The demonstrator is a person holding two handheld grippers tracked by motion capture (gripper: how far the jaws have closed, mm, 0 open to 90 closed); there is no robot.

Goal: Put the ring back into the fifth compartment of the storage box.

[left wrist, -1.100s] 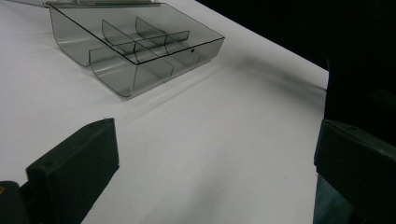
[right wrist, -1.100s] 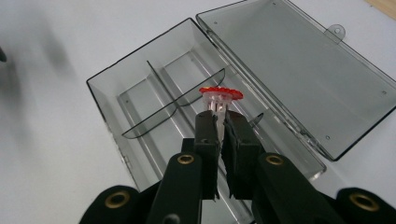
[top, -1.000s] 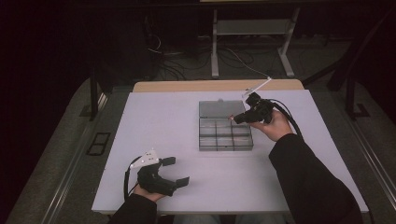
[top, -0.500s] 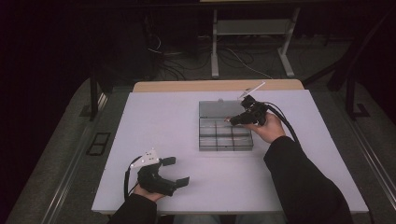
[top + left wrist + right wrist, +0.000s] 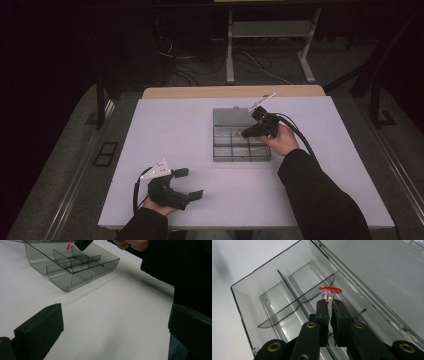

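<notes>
A clear grey compartment box (image 5: 240, 158) lies open on the white table (image 5: 165, 130), its lid (image 5: 230, 117) folded back. My right gripper (image 5: 243, 133) hovers over the box's middle compartments, shut on a small clear tube with a red cap (image 5: 329, 292). The tube (image 5: 238, 132) sticks out past the jaw tips, above a curved divider (image 5: 287, 311). The left gripper view shows the same tube (image 5: 69, 245) over the box (image 5: 62, 280). My left gripper (image 5: 189, 183) rests near the table's front left edge, open, with nothing between its jaws (image 5: 115, 327).
The person's dark right sleeve (image 5: 320, 195) crosses the table's right front part. A wooden strip (image 5: 230, 92) runs along the far edge. Beyond it on the floor are cables and a metal frame (image 5: 270, 50).
My right gripper has moved a little left and down over the box, still holding the tube. The left gripper has stayed in place.
</notes>
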